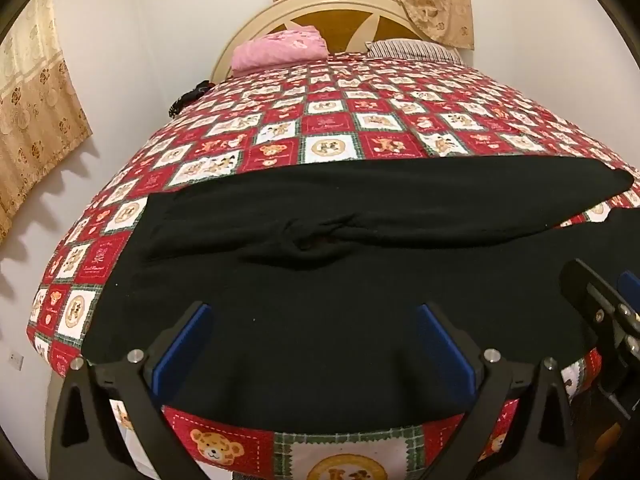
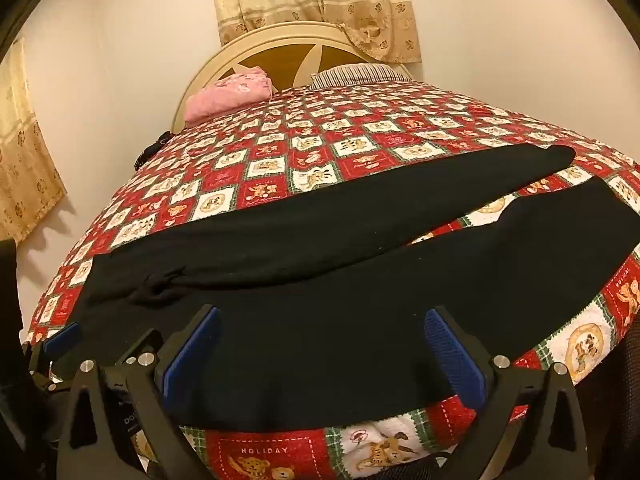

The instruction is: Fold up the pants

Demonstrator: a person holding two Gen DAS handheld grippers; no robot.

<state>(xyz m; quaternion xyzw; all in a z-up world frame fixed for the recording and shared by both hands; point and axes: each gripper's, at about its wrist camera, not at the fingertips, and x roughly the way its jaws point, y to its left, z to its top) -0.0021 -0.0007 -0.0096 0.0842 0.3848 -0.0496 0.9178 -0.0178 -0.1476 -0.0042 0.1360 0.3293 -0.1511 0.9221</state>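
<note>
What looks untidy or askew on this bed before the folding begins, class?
The black pants lie flat on the quilt, but the fabric bunches into a wrinkled knot at the crotch, and the two legs splay apart toward the right. Both grippers, left and right, are open and empty.

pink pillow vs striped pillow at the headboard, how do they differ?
The pink patterned fabric pillow is bulky and stands high; the grey-striped fabric pillow lies lower and flatter. Pink sits on the picture's left, striped on the right. Both rest against the cream round wooden headboard.
</note>
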